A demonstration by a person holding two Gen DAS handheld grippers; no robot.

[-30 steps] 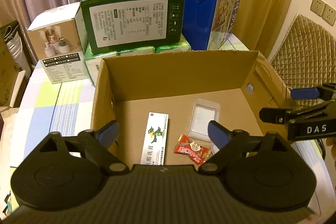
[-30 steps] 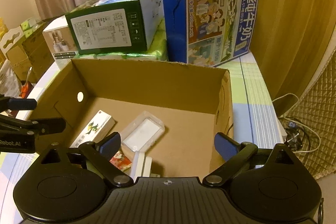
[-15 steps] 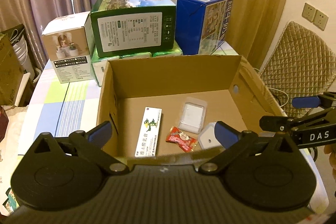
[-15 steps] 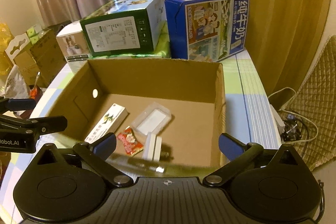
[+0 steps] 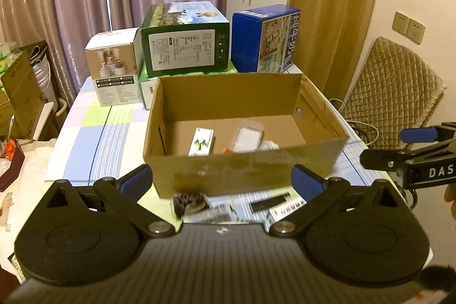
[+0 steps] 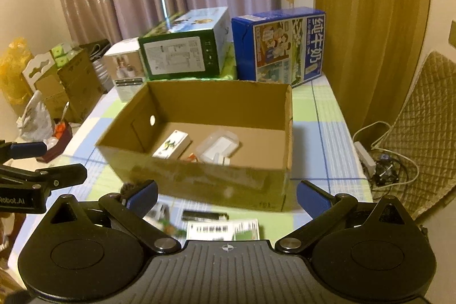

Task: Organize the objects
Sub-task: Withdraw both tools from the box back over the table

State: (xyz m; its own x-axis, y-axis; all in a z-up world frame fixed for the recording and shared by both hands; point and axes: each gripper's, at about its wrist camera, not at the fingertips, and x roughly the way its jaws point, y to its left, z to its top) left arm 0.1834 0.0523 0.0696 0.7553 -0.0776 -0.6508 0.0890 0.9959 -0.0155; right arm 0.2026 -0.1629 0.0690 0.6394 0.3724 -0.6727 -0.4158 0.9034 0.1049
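While both grippers are hanging empty with jaws spread wide, the left gripper [image 5: 221,180] and right gripper [image 6: 226,193] are pulling back from the cardboard box [image 5: 245,175], baring loose items in front of it. That black bar [image 6: 204,215] is looking light, stiff and flat; pinching across its narrow sides seems best.

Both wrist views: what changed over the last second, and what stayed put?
Both grippers, left and right, pulled back and up from over the cardboard box, open and empty throughout. Its near wall now shows, with loose items on the table in front, including a black bar. The white carton and clear tray inside stayed put.
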